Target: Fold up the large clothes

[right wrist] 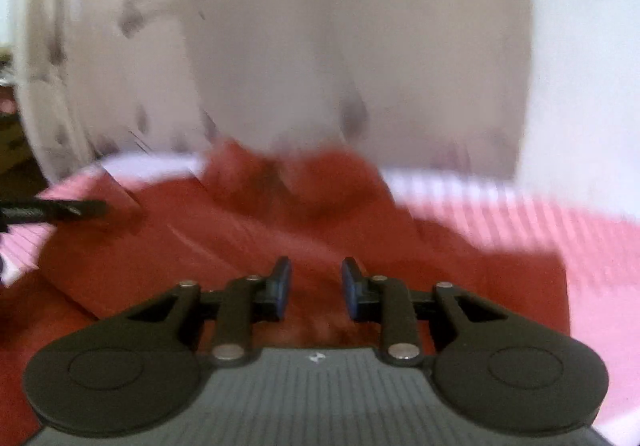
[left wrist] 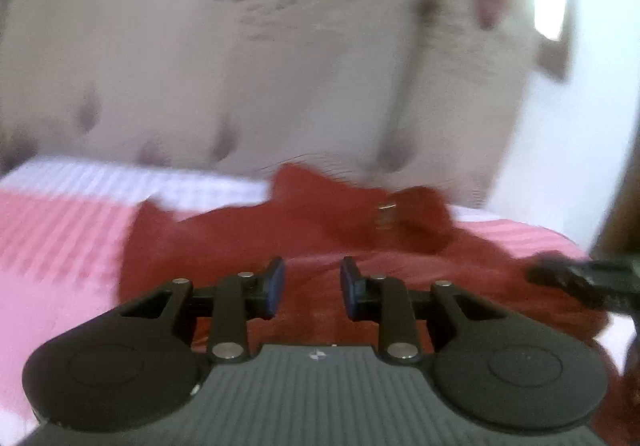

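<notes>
nearest to us, the left gripper (left wrist: pixel 312 288) hangs over the red garment (left wrist: pixel 248 246) with its jaws parted and only air between the blue pads, so it is released; cloth shows through the gap but we see nothing pinched. the right gripper (right wrist: pixel 316 288) is the same: jaws apart over the red garment (right wrist: pixel 240 246), grasping nothing.

the garment lies crumpled on the bed's pink striped sheet (left wrist: pixel 60 238), with a bunched lump (left wrist: pixel 400 214) at its far side, towards the pale flowered curtain (left wrist: pixel 200 78) beyond the bed.

we judge the main risk to be a blind pinch. both views are smeared, so we cannot tell edge from wrinkle, and closing now could take a mid-panel fold or two layers at once, giving a skewed fold. either gripper could also catch the sheet under the garment and drag it along. the bunched far lump, left unsmoothed, would likely get trapped inside the fold.
</notes>
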### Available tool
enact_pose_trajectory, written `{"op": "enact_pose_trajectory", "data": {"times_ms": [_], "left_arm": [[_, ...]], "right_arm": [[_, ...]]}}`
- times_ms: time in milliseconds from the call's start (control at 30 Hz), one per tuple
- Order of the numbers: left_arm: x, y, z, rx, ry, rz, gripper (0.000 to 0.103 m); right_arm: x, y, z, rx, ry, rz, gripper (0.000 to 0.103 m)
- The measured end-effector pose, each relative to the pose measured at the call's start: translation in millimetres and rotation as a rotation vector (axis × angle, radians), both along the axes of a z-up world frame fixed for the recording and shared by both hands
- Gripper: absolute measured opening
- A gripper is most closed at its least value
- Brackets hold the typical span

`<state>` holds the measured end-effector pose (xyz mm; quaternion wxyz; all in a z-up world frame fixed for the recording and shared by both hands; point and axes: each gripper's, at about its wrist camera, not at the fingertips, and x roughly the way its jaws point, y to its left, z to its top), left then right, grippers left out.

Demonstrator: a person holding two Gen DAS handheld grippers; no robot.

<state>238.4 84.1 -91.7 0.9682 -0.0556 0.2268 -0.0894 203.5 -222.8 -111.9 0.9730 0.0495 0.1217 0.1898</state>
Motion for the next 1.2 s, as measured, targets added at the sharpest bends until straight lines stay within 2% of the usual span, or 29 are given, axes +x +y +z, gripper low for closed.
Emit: {"op": "enact_pose_trajectory", "data": {"times_ms": [67, 133, 200, 233, 333, 367, 467, 567, 733, 767, 833, 933, 967, 1000, 1100, 1200], "left_arm": [[9, -26, 3, 0.026, 0.022, -0.065, 0.029], [22, -48, -6, 0.059, 0.062, -0.121, 0.029], [31, -64, -21, 0.129, 0.089, -0.126, 0.029], [32, -64, -27, 0.136, 0.087, -0.120, 0.029], [42, -54, -40, 0.069, 0.147, -0.118, 0.029], [45, -54, -44, 0.073, 0.156, -0.122, 0.029], [42, -59, -54, 0.108, 0.147, -0.122, 0.029], [42, -50, -66, 0.049, 0.164, -0.121, 0.029], [38, -45, -51, 0.039, 0.138, -0.113, 0.029], [36, -40, -44, 0.032, 0.115, -0.104, 0.030], [37, -19, -31, 0.046, 0.062, -0.012, 0.034], [56, 28, -35, 0.034, 0.117, 0.136, 0.033], [60, 44, -40, -0.001, 0.142, 0.160, 0.025], [63, 60, -46, -0.044, 0.166, 0.175, 0.013], [59, 79, -64, -0.082, 0.176, 0.187, 0.011], [60, 72, -72, -0.047, 0.183, 0.183, 0.011]], "right_arm": [[0, 10, 17, 0.008, -0.013, 0.050, 0.027], [10, 25, 23, -0.027, -0.004, 0.076, 0.027], [27, 41, 19, -0.077, 0.026, 0.093, 0.027], [37, 46, 14, -0.094, 0.052, 0.105, 0.027], [60, 53, -8, -0.136, 0.132, 0.134, 0.025], [65, 52, -14, -0.129, 0.148, 0.136, 0.025], [71, 58, -28, -0.132, 0.153, 0.126, 0.025], [74, 55, -36, -0.094, 0.156, 0.127, 0.025], [77, 48, -37, -0.067, 0.162, 0.142, 0.025], [77, 48, -37, -0.067, 0.159, 0.139, 0.025], [76, 49, -38, -0.076, 0.144, 0.134, 0.025], [74, 46, -38, -0.059, 0.142, 0.137, 0.025], [74, 46, -38, -0.054, 0.141, 0.139, 0.025], [74, 45, -38, -0.050, 0.140, 0.141, 0.025], [74, 45, -37, -0.044, 0.138, 0.145, 0.025], [75, 44, -38, -0.037, 0.140, 0.152, 0.025]]}}
